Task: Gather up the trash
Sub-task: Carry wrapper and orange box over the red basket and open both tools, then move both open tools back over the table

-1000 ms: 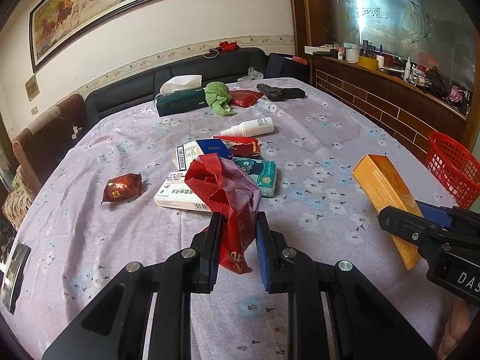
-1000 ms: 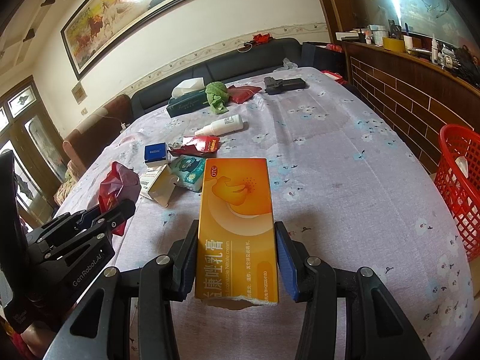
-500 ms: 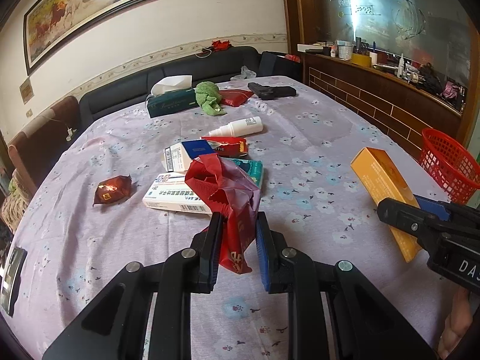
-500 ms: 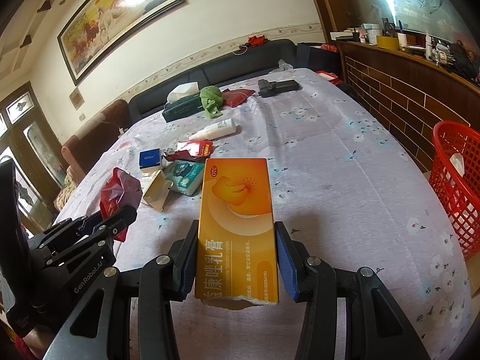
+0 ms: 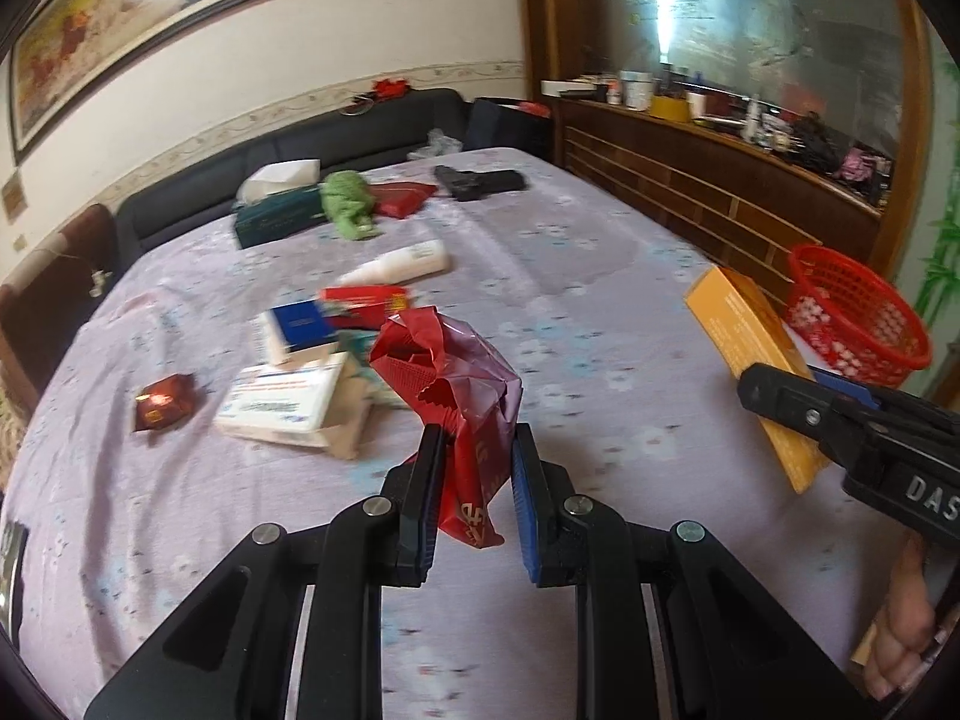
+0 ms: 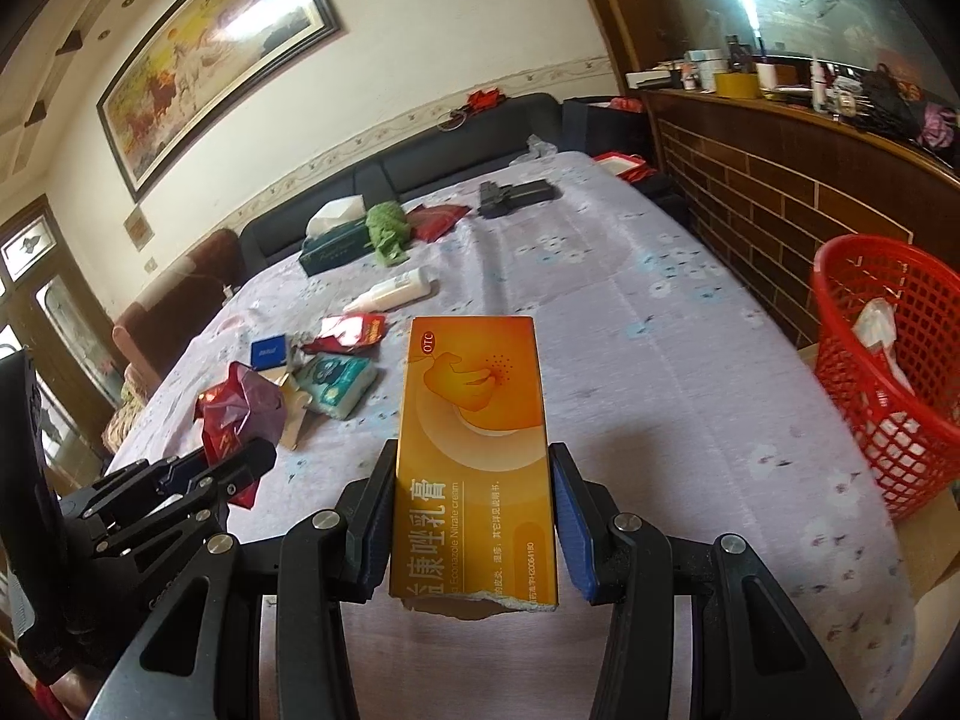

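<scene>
Both tongs have drawn back from the litter pile and swung right since a second ago, so the red basket (image 6: pixel 888 372) now looms larger past the counter's (image 6: pixel 660 324) right edge. Left tongs (image 5: pixel 474 480) stay clenched on a crumpled red wrapper (image 5: pixel 462 384), held upright and clear of the cloth so it cannot snag. Right tongs (image 6: pixel 474 510) grip an orange box (image 6: pixel 474 420) by its long sides, its torn end toward the camera, which keeps it level for a drop. The basket already holds some white scrap, so it is likely the bin. More litter remains on the counter: a white box (image 5: pixel 288 402), a small red packet (image 5: pixel 163 402) and a white bottle (image 5: pixel 402 261).
</scene>
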`<action>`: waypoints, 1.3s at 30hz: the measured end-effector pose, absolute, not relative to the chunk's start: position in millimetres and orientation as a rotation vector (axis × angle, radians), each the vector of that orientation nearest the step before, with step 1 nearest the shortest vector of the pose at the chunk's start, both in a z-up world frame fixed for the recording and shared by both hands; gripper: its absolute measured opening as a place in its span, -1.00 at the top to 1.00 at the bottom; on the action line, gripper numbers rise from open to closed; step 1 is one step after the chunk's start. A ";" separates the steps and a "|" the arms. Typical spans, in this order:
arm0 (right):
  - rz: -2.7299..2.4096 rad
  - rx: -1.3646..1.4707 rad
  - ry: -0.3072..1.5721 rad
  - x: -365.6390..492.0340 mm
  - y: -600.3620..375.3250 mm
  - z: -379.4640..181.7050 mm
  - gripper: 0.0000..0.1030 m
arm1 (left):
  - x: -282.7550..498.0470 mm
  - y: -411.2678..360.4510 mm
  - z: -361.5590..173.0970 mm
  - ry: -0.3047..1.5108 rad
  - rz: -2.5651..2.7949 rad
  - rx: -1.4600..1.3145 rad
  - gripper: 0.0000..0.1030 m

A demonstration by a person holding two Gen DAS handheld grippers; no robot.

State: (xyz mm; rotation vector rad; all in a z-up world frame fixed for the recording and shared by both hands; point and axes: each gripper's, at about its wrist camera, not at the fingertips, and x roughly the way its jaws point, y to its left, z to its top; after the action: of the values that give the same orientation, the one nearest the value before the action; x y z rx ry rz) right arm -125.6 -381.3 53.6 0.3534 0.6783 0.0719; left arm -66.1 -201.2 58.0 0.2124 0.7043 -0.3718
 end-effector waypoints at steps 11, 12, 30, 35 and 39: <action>-0.101 0.466 0.574 -169.2 -480.0 72.9 0.02 | -78.7 -289.8 74.3 0.751 -0.623 0.246 0.60; -0.128 0.475 0.561 -174.8 -493.4 74.8 0.02 | -79.5 -299.8 75.7 0.756 -0.644 0.249 0.60; -0.360 0.600 0.535 -187.8 -655.9 83.3 -0.02 | -64.2 -498.5 83.7 0.829 -0.940 0.283 -0.15; -0.366 0.617 0.518 -192.1 -668.7 82.0 -0.04 | -65.7 -490.8 80.9 0.822 -0.922 0.269 -0.22; -0.340 0.634 0.507 -201.2 -662.5 80.3 -0.05 | -71.2 -463.2 81.1 0.805 -0.892 0.271 -0.23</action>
State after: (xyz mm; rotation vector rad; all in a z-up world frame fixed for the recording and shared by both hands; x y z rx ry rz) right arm -201.2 -662.5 80.3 0.6342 0.5072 -0.3404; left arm -71.2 -463.2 81.1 0.2708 0.8055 -0.8923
